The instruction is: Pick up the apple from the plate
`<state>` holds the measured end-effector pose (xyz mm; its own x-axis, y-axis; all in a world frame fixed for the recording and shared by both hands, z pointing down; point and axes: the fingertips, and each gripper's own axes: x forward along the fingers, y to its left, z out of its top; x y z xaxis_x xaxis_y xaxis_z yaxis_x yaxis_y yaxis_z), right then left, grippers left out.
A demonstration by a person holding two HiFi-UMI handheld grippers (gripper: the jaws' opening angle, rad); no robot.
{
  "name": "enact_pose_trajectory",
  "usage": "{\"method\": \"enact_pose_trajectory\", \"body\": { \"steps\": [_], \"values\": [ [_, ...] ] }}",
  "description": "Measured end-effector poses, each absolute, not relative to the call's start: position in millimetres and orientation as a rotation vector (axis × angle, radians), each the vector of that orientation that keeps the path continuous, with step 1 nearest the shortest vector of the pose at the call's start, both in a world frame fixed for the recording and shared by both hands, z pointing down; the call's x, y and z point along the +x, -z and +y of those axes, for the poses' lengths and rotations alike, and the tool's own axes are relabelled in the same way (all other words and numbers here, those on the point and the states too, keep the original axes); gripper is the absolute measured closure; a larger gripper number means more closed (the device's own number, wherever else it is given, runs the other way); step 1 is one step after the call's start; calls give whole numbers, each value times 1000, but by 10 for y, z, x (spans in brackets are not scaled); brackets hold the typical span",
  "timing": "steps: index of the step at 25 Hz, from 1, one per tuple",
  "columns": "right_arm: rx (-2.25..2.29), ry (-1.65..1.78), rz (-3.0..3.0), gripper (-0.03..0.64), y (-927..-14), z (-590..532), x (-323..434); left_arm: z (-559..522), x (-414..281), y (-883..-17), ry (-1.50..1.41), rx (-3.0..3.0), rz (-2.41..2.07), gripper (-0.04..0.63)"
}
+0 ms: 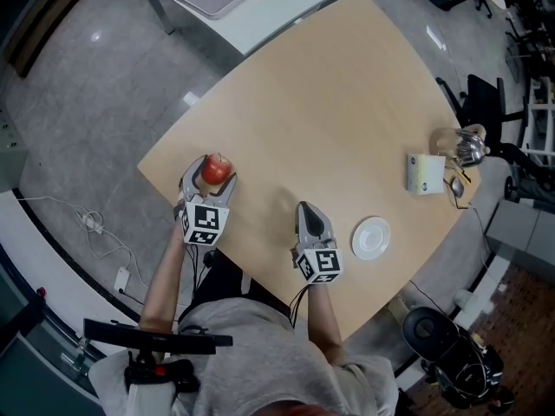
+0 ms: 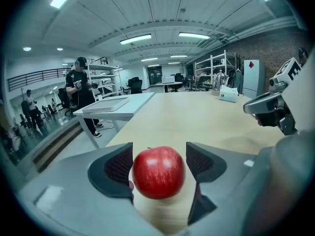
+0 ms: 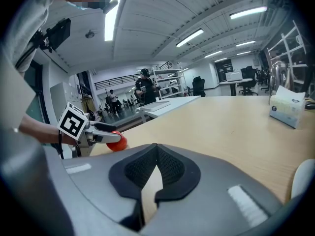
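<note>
The apple (image 2: pixel 158 172) sits gripped between the wide-set jaws of the left gripper (image 1: pixel 210 175), well apart from the plate (image 1: pixel 371 237) just right of the empty right gripper (image 3: pixel 156 173), whose jaws are closed, so the pickup looks essentially done.

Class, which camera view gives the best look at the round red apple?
The left gripper view: the round red apple fills the centre, large and sharp, between the left gripper's jaws. The head view shows it small, from above; the right gripper view shows only a red sliver beside that gripper.
</note>
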<state>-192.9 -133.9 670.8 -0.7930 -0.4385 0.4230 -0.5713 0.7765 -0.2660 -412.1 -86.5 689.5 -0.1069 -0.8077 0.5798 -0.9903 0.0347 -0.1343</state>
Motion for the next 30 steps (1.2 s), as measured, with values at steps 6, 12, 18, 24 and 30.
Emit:
{"method": "enact_pose_trajectory", "body": {
  "steps": [6,12,18,24,30],
  "values": [
    [781,-543,-2640,611,-6670,-1310,-1902,-867,-4096,-6829,-728,1837,-1985,236],
    [800,-541,-2641,611,-6607,-1293,-1833,-870,-4055,-6714,-717,1851,-1999,249],
    [820,-532,-2652,611,-6519,-1283,-1733,-897,-3977,-6504,-690,1866,-2035,314],
    [852,-518,-2670,611,-6373,-1268,-1612,-896,-3861,-6297,-672,1889,-2068,364],
    [913,-494,-2686,611,-6186,-1256,-1460,-889,-3726,-6057,-671,1923,-2084,421]
  ]
}}
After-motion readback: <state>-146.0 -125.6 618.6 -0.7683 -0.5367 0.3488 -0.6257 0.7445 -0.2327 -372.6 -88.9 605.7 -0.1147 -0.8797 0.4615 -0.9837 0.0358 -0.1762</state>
